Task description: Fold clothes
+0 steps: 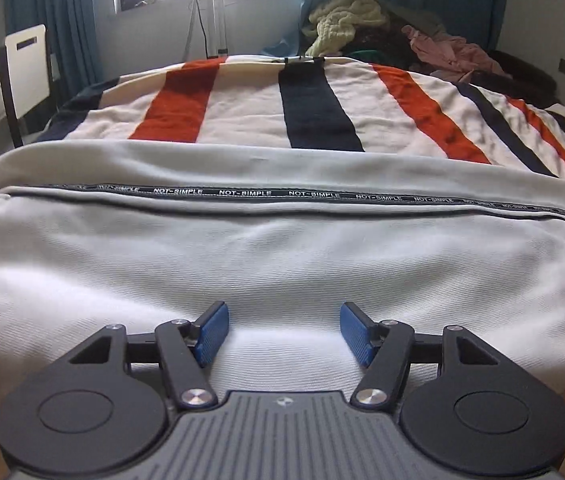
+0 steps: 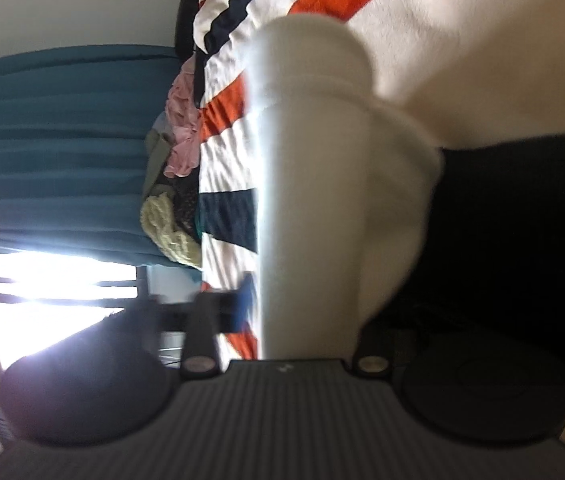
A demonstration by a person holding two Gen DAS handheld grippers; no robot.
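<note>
White garment (image 1: 282,248) spread on striped bedspread (image 1: 242,112), lettered black tape across it. Left gripper (image 1: 282,332) low over near edge, jaws apart, only flat cloth between blue pads (image 1: 212,332). Right gripper (image 2: 302,304) rolled sideways, blurred; white fold fills gap, far pad hidden, grip cannot tell. Heap of clothes (image 1: 382,28) at far end, chair (image 1: 26,68) left.

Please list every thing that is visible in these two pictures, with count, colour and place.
white garment: one, white with a dark lettered tape, spread on the near part of the bed.
striped blanket: one, cream with orange and navy stripes, covering the bed.
clothes pile: one, yellow, pink and dark pieces, far end of the bed.
curtains: teal, beside the window.
chair: one, white back, left of the bed.
left tongs: open, blue pads, over the garment.
right tongs: open, white cloth between them.
</note>
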